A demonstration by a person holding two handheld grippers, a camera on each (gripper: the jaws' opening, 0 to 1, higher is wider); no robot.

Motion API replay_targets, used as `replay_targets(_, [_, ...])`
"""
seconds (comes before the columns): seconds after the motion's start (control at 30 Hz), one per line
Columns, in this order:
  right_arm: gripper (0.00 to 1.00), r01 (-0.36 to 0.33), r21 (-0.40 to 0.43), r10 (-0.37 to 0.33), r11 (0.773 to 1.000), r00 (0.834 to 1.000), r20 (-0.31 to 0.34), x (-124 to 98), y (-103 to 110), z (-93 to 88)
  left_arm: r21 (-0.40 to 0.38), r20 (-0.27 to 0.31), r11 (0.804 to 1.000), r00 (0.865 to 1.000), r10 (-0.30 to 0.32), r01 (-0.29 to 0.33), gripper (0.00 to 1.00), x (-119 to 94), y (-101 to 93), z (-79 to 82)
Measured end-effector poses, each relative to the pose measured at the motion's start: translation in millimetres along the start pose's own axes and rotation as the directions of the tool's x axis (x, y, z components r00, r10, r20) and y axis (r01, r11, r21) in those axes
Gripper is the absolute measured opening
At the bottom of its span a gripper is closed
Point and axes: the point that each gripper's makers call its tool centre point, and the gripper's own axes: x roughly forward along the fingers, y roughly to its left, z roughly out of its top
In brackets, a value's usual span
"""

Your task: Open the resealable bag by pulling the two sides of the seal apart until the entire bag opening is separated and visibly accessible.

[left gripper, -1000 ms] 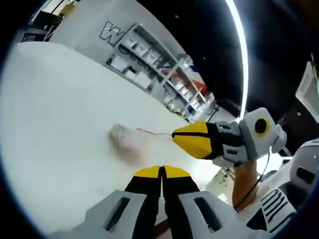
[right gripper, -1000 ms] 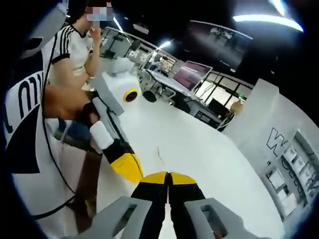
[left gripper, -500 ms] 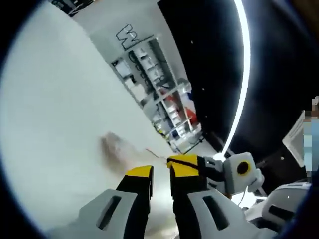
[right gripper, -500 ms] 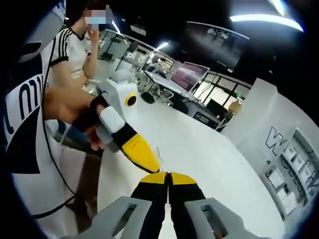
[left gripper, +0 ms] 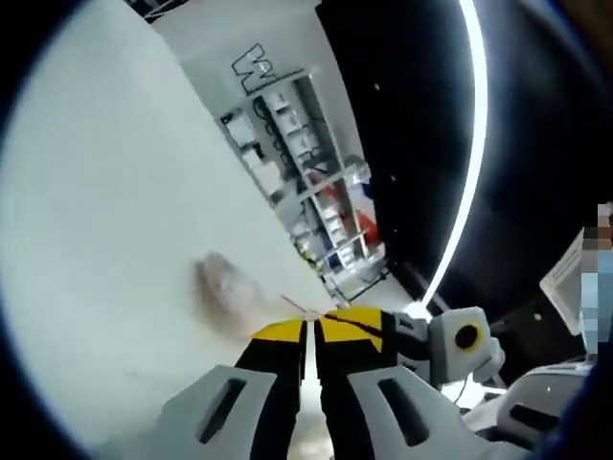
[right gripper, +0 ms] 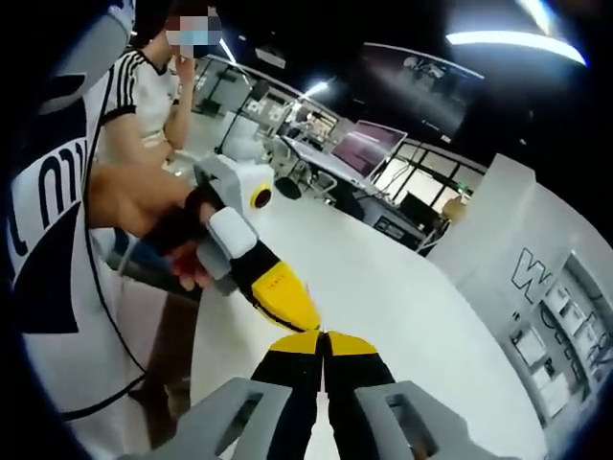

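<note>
Both yellow-tipped tongs, left (left gripper: 309,331) and right (right gripper: 323,340), are pressed closed on the red-edged clear resealable plastic bag (left gripper: 230,287) over the white bench (left gripper: 105,240).

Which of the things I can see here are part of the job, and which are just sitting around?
Part of the job:
- clear resealable bag, blurry, on the white table
- left gripper, jaws together
- right gripper, jaws together

Just around:
- shelving unit
- desks with monitors
- a person standing by
</note>
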Motion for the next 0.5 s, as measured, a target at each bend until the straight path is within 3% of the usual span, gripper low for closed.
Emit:
replay_targets(0.07, [0.0,-0.004,0.005,0.004,1.0,1.0,-0.002,0.0,-0.1,-0.9,0.024,-0.011,1.0,1.0,0.001,-0.001,0.02,-0.9,-0.3,-1.4])
replay_targets(0.23, [0.0,-0.094,0.087,0.095,0.992,0.995,-0.007,-1.1,4.8,-6.9,0.096,-0.048,0.995,0.999,0.025,-0.02,0.01,-3.3,1.1,-8.0])
replay_targets(0.33, [0.0,-0.148,0.142,0.149,0.979,0.989,0.005,-1.8,5.0,-6.8,0.179,-0.068,0.982,0.995,0.074,-0.061,0.01,-5.6,6.9,-11.1])
replay_targets(0.5, [0.0,-0.193,0.16,0.197,0.968,0.98,-0.014,-3.3,-0.4,-6.3,0.2,-0.064,0.977,0.994,0.089,-0.074,0.01,-3.0,12.4,-14.1])
